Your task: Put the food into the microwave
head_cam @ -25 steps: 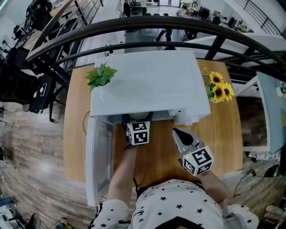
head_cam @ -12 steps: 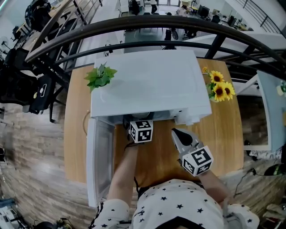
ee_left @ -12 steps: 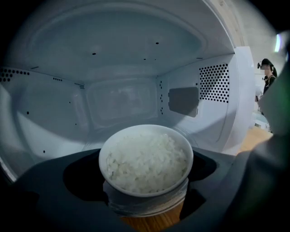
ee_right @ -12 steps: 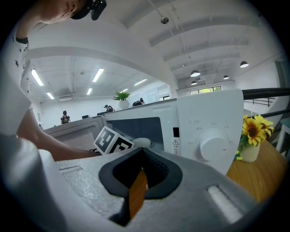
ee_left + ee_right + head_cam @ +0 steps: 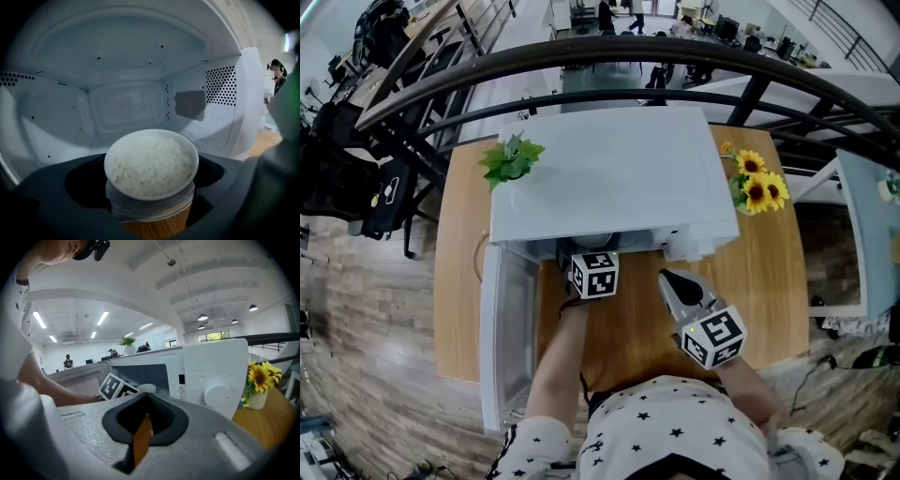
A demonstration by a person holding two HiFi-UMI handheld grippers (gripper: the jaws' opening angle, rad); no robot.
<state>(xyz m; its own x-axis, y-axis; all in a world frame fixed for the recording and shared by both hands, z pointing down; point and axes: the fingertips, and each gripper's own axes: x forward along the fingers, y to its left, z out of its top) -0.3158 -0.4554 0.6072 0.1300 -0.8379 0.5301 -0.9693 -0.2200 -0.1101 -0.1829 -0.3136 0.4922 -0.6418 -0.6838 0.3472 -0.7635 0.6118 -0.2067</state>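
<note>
One bowl of rice [image 5: 151, 164] is the whole load, and it sits gripped in the left claw [image 5: 149, 180], whose dark jaws are spread wide and press on the bowl's sides from left and right. The bowl is upright and its rice level. A strip of wood shows under it in the left gripper view, so I judge it to be at the mouth of the microwave [image 5: 609, 173], over the front edge of the tabletop [image 5: 769, 281] and not yet set down inside.

The relation that matters: the cavity [image 5: 126, 103] lies straight ahead of the claw, along its line of sight, with the floor of the oven just beyond and a little below the bowl. The bowl is round, so it has no long axis to align; only its level needs keeping. The cavity looks clearly wider than the bowl, with open room toward the left wall and toward the perforated right wall [image 5: 220, 86], and plenty of height above the rice. The sill at the front is the edge to clear.

The door [image 5: 508, 328] hangs open on the left, just beside the person's left forearm.

The right claw [image 5: 682, 292] is off to the right, over the tabletop before the control knob [image 5: 218, 393]. Its jaws are drawn nearly together, leaving a thin slit, with nothing in them. Sunflowers [image 5: 759, 187] and a potted plant [image 5: 511, 157] stand well apart from the path.
</note>
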